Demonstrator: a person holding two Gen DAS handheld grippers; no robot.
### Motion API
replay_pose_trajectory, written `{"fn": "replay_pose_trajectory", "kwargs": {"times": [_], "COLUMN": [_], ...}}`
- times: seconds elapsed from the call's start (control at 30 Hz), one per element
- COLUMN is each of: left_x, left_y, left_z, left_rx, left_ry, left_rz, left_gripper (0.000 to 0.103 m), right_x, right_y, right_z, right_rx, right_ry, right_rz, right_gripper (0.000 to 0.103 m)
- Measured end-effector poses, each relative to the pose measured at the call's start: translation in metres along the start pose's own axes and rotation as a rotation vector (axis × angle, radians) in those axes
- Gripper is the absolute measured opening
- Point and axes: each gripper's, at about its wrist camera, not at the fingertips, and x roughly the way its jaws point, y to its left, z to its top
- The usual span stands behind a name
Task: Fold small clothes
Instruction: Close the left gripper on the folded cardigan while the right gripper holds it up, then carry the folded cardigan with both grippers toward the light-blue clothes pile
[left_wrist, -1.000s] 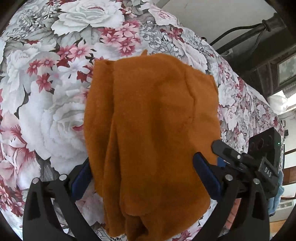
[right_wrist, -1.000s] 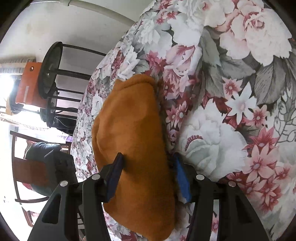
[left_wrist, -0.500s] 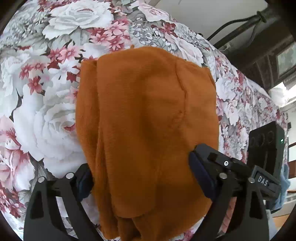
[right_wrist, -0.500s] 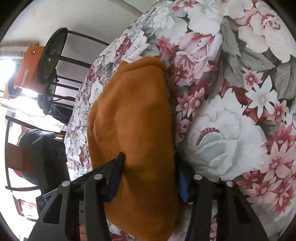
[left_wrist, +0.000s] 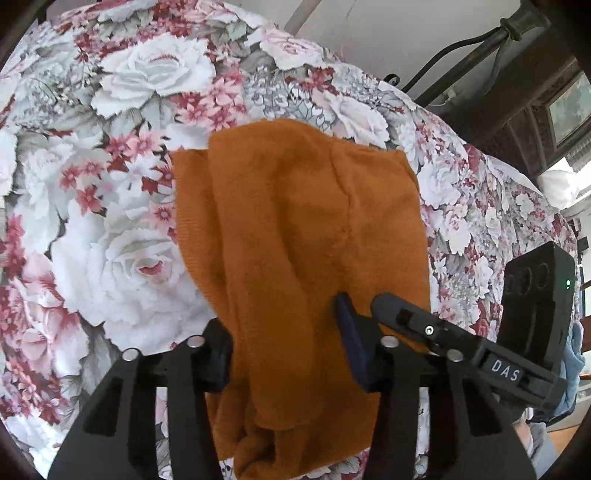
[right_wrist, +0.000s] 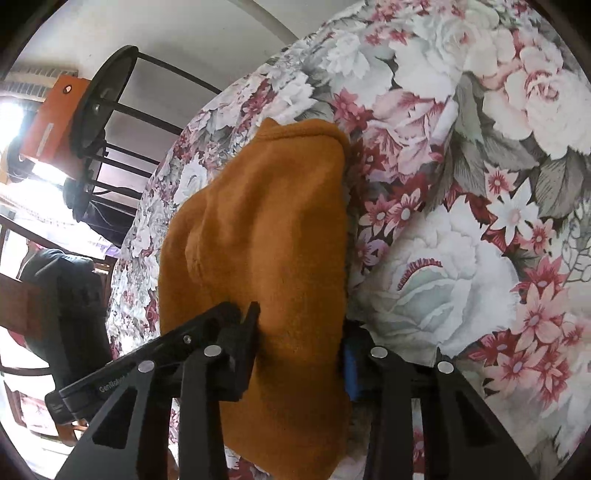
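Nearest to you, your left gripper (left_wrist: 288, 354) has its fingers closing around the near end of the orange garment (left_wrist: 303, 236). The cloth runs up between them and is bunched there into a narrow fold, so the pads look to be pressing it already. Your right gripper (right_wrist: 299, 354) is doing the same on its side: its fingers are closing with the orange garment (right_wrist: 266, 251) between them, the dark finger against one flank and the blue pad tight against the other edge.

A little further out, the garment lies along the flowered cloth (left_wrist: 110, 229) that covers the surface. It is already doubled lengthwise: you can see one layer lapped over another, with a long edge running down its left side in the left wrist view and a soft ridge down the middle. That suggests the side folds are done and the piece is now a long, narrow strip.

At its far end, the top edge sits flat on the flowered cloth (right_wrist: 461, 184) and looks square enough.

What seems left for you is the crosswise fold: carry the near end toward the far edge, then smooth it. Beyond the surface, a dark metal stand (right_wrist: 92, 122) and the wall are well clear of your work.
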Motion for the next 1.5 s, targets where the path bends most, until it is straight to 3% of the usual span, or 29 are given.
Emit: {"fn": "replay_pose_trajectory", "kwargs": {"times": [0.2,0.73,1.5], "left_x": [-0.018,-0.079,-0.147], "left_y": [-0.011,-0.051,-0.168], "left_z": [-0.001,-0.009,-0.035], "left_rx": [0.026,0.075,0.227], "left_ry": [-0.031,-0.112,-0.217], "left_rz": [0.033,0.024,-0.005], "left_gripper": [0.042,0.042,0.042], "right_x": [-0.014,-0.084,-0.22], "right_y": [0.011,0.043,0.045], "right_z": [0.002,-0.008,-0.033], "right_rx": [-0.02,-0.075,-0.078], "right_ry": [-0.011,-0.082,-0.247], "right_rz": [-0.018,-0.035,-0.046], "right_gripper": [0.037,0.037,0.037]}}
